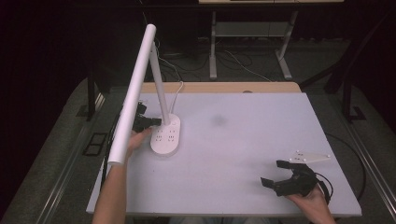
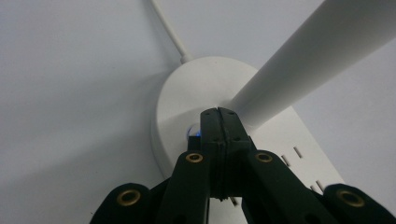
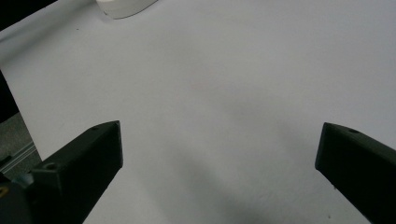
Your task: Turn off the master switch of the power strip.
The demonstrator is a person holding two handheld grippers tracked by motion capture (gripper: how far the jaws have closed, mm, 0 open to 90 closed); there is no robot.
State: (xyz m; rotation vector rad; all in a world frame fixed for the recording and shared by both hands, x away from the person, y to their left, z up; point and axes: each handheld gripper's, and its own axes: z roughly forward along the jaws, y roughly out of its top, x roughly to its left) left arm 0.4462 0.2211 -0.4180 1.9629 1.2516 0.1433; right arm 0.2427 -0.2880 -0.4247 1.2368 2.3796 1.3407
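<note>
Left hand-held gripper point(image 2: 218, 116) closed, tips apparently touching lamp base point(image 2: 187, 93); right hand-held gripper point(image 1: 275, 173) wide.

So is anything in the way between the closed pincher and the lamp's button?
No, nothing visible. The left gripper, jaws shut together, has its tip right at the small blue-lit button on the lamp base, beside the white lamp arm. Whether it touches the button can't be told.
</note>
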